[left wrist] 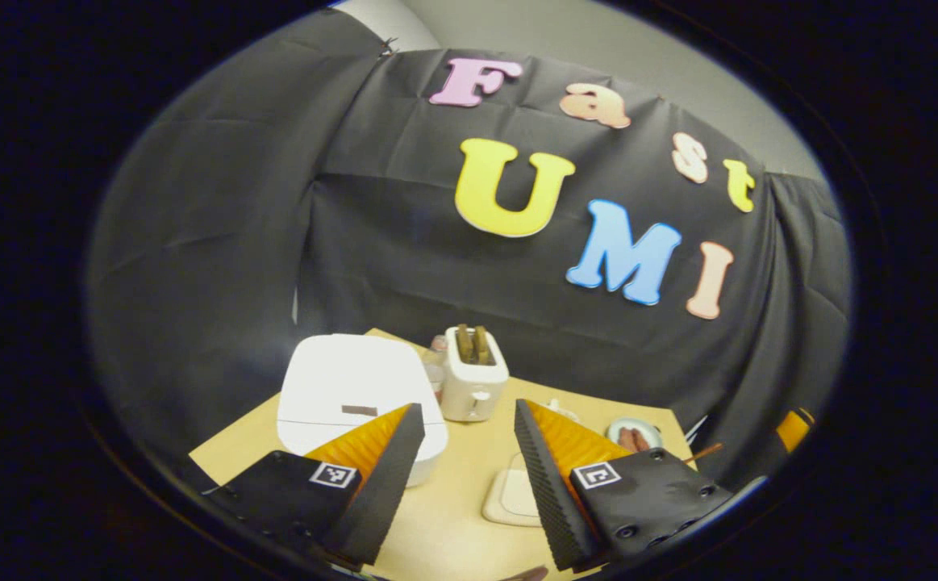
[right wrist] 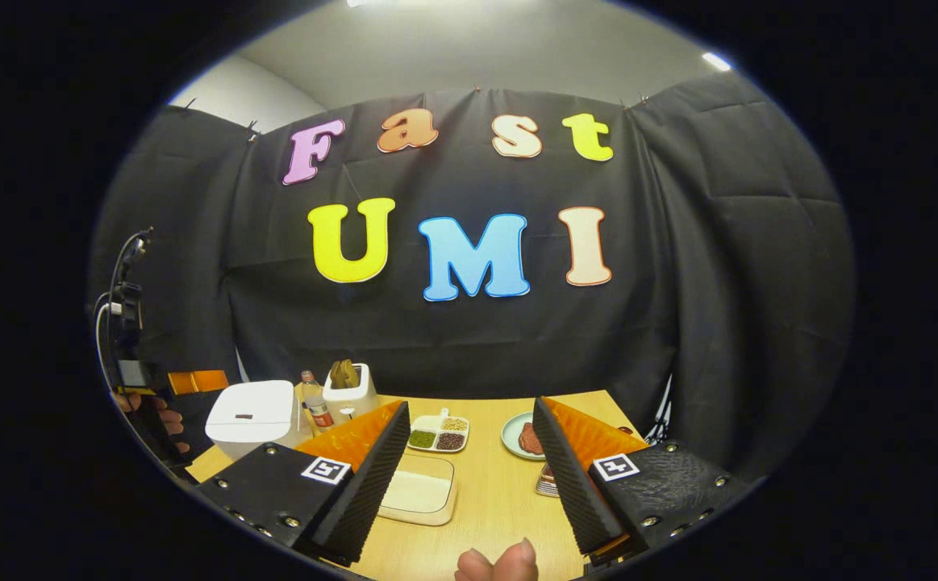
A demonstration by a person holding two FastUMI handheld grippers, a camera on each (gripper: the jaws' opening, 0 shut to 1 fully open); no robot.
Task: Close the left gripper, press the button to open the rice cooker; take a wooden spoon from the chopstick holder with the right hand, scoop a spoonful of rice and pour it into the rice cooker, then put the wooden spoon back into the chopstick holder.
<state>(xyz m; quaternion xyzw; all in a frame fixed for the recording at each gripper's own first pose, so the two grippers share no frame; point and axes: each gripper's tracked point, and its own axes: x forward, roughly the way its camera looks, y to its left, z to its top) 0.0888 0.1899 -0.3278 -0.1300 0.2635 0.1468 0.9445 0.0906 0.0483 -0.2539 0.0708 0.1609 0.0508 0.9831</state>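
Left gripper view: left gripper (left wrist: 469, 476) fingers apart, empty, above table (left wrist: 452, 516); closed rice cooker (left wrist: 356, 395) far-left; toaster (left wrist: 475, 373) right of it | Right gripper view: right gripper (right wrist: 469, 484) fingers apart, empty; rice cooker (right wrist: 252, 418) far-left, lid shut; rice tray (right wrist: 418, 488) between fingers; plate (right wrist: 523, 436) far-right.

White, boxy rice cooker with rounded corners (left wrist: 356, 387) (right wrist: 252, 413), lid shut, standing upright at left side of pale wooden table. Shallow cream rectangular tray of rice (right wrist: 420, 489) (left wrist: 511, 494) lying flat near table front.
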